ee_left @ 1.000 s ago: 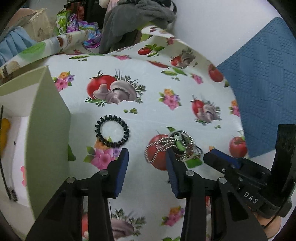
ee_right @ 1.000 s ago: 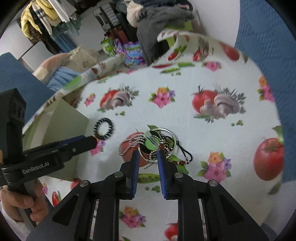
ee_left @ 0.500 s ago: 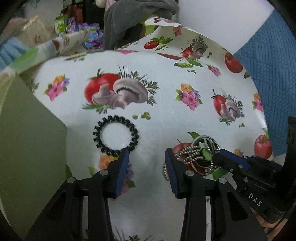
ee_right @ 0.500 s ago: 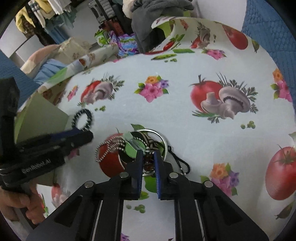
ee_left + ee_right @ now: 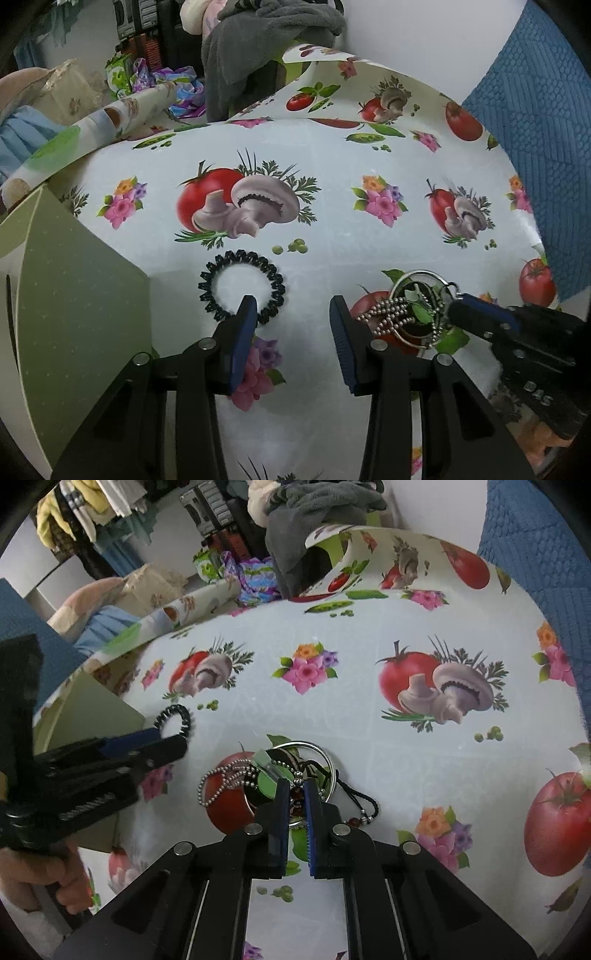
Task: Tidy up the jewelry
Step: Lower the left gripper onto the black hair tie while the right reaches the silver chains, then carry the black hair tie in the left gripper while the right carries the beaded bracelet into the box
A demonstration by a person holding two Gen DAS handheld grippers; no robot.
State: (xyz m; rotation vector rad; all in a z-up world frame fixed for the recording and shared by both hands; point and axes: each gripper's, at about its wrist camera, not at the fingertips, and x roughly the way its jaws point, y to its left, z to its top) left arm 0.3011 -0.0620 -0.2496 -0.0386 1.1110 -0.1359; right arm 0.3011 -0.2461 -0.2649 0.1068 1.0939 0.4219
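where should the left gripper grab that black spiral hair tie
The black spiral hair tie lies flat and alone on the tablecloth. Come down from above and pinch its near arc, one finger inside the ring; the left gripper is open right there.

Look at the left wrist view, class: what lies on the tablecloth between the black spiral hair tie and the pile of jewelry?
Between the black spiral hair tie and the pile of jewelry, only bare printed tablecloth shows, with the open left gripper above that stretch.

Your right tongs (image 5: 295,794) cover part of the jewelry pile (image 5: 280,775); whatever they pinch there stays unclear.
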